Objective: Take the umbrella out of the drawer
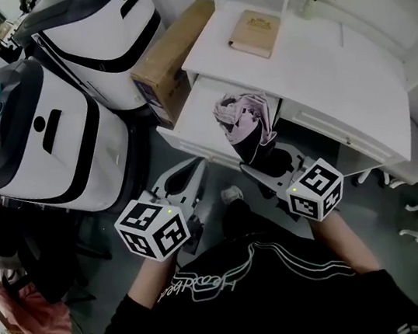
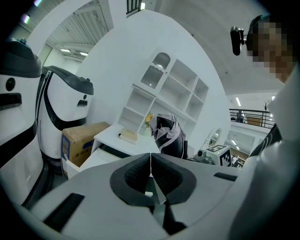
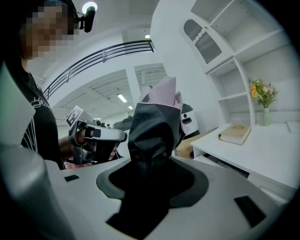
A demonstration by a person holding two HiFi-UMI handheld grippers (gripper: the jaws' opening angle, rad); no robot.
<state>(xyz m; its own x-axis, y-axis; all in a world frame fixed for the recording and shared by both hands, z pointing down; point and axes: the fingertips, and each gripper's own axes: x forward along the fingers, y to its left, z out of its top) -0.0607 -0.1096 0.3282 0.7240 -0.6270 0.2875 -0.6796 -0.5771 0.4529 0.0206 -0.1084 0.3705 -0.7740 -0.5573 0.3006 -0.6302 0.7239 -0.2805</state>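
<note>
The right claw [image 3: 151, 164] is closed on the black lower end of a folded umbrella [image 3: 154, 117], with its dark ribbed pads pressed into soft, creased fabric. The umbrella's long axis is raised up and away from the claw, and the crumpled lilac canopy is at the top. In the head view it is seen above the front edge of the open white drawer [image 1: 189, 114]; whether it touches the drawer is hard to tell. The left claw [image 2: 151, 161] is held beside it, jaws together on nothing. Beyond, a tan book [image 1: 253, 33] lies flat on the smooth white counter [image 1: 318, 58].
</note>
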